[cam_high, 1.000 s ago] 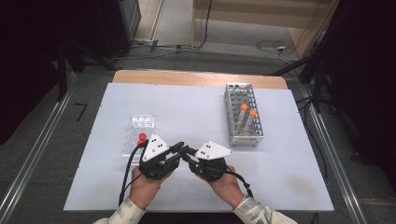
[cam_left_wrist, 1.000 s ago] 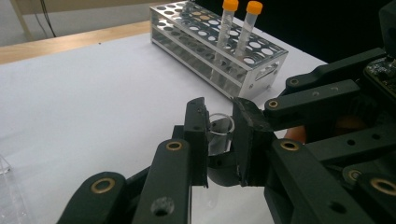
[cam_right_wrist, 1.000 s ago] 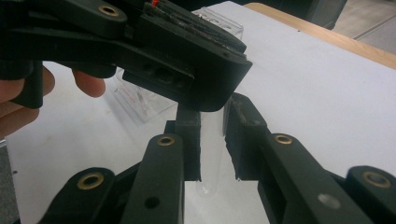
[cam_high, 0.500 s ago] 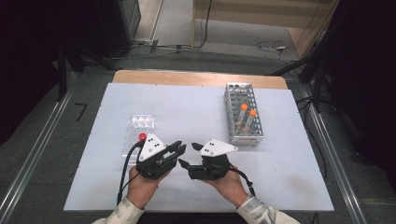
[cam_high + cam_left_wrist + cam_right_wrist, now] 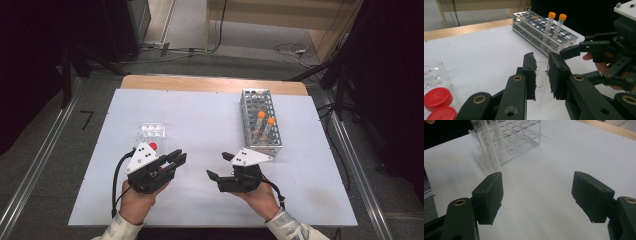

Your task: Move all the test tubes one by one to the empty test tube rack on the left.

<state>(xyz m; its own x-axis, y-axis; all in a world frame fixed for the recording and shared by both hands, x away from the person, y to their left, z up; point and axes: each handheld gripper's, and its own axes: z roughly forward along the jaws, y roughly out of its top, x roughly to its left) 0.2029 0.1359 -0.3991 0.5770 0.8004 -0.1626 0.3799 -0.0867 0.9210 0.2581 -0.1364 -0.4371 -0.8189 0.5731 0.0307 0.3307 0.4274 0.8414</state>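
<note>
Now that the right gripper (image 5: 216, 167) is spreading its empty jaws, the left gripper (image 5: 541, 72) is clamping the tube (image 5: 541, 75) alone, pulling apart.

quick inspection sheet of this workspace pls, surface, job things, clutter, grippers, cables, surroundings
surface: white table top, wooden strip along its far edge
job's things: open clear test tube clamped in the left gripper; tube rack holding two orange-capped tubes
clutter: clear tray; red caps beside it
grippers: left shut on the tube; right gripper open, jaws just been opening, nothing between them
cables: black cable trailing from the left gripper
surroundings: floor cables, dark stands
</note>
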